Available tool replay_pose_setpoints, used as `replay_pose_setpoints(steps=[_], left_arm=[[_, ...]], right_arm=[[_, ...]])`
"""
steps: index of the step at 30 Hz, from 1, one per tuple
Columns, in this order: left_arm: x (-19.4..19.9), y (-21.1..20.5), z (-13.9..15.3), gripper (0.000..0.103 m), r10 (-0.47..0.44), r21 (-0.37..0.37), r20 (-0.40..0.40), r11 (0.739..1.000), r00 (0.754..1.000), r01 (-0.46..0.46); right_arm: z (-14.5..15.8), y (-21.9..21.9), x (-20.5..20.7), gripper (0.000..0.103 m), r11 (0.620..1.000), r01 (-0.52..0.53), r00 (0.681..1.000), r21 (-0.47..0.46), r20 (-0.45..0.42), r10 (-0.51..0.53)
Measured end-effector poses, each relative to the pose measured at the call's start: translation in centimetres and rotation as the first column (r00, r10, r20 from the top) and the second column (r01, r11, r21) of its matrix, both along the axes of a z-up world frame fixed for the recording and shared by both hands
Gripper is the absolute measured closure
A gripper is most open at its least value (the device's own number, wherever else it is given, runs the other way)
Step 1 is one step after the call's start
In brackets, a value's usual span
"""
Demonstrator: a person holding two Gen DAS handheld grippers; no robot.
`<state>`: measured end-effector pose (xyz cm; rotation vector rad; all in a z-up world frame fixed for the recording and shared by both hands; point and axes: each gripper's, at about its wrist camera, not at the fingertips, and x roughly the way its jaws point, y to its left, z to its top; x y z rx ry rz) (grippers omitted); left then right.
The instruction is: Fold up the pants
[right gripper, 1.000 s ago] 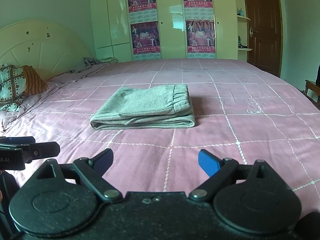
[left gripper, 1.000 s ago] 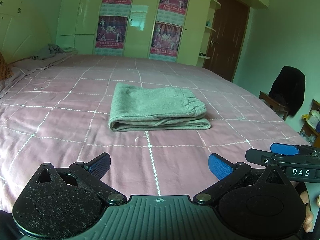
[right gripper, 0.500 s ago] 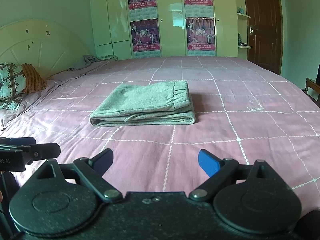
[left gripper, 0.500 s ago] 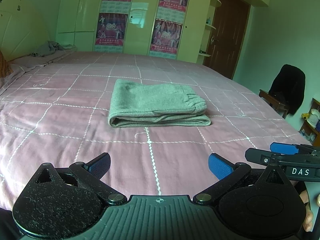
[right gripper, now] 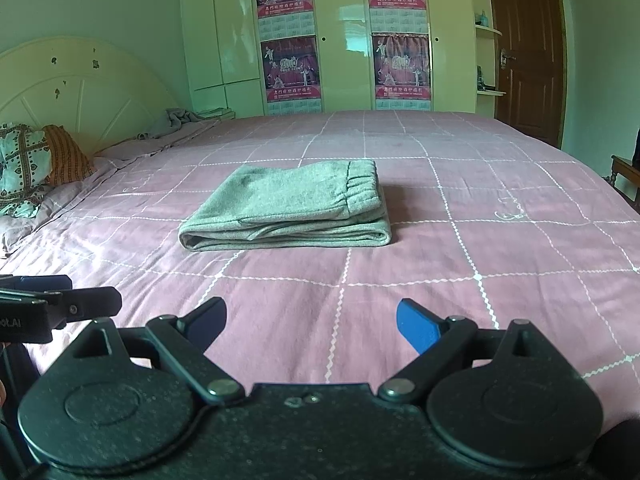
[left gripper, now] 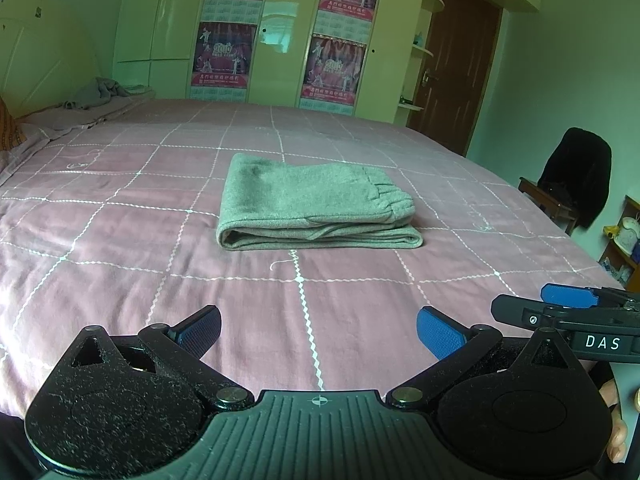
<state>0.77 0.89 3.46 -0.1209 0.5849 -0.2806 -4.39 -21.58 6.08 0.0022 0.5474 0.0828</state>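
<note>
You're hovering w/ left gripper (left gripper: 319, 328) & right gripper (right gripper: 311, 320) both spread wide, empty, while the pants (left gripper: 316, 210) are lying folded mid-bed (left gripper: 120, 280), well ahead; soft, light, floppy, probably — pinch through all layers at the thick folded edge.

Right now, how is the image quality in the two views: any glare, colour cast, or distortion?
Left wrist view: green cast, dark fisheye corners, glare on the wardrobe door; folded pants sharp, the open left tool sharp too. Right wrist view: same green cast, bent wardrobe lines, glare patch on the doors, soft shadow right of the pants.
</note>
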Motion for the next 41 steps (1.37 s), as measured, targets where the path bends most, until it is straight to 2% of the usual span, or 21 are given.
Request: replay_pose_setpoints(steps=[23,28,31,36,41], left_arm=[[0.03,-0.08,-0.14,0.000,-0.005,0.005,0.006,1.000,1.000,0.005],[-0.05,0.02,-0.15,0.000,0.000,-0.013,0.011,1.000,1.000,0.000],[-0.05,-0.08,-0.18,0.000,-0.002,-0.005,0.015,1.000,1.000,0.002],[-0.50,-0.72,0.10,0.001,-0.001,0.054,0.059,0.999,0.998,-0.003],[-0.45,-0.86,0.29,0.000,-0.002,0.039,0.050,0.999,0.999,0.000]], right_arm=[[-0.05,-0.22,-0.04,0.011,1.000,0.005,1.000,0.003,0.004,-0.005],[-0.05,-0.21,-0.08,0.011,1.000,0.003,1.000,0.000,0.001,-0.003],[-0.03,-0.21,-0.07,0.011,1.000,0.003,1.000,0.000,0.002,-0.003],[0.01,-0.15,-0.08,0.011,1.000,0.002,1.000,-0.001,0.005,-0.002],[0.03,-0.12,-0.09,0.011,1.000,0.000,1.000,-0.001,0.004,0.000]])
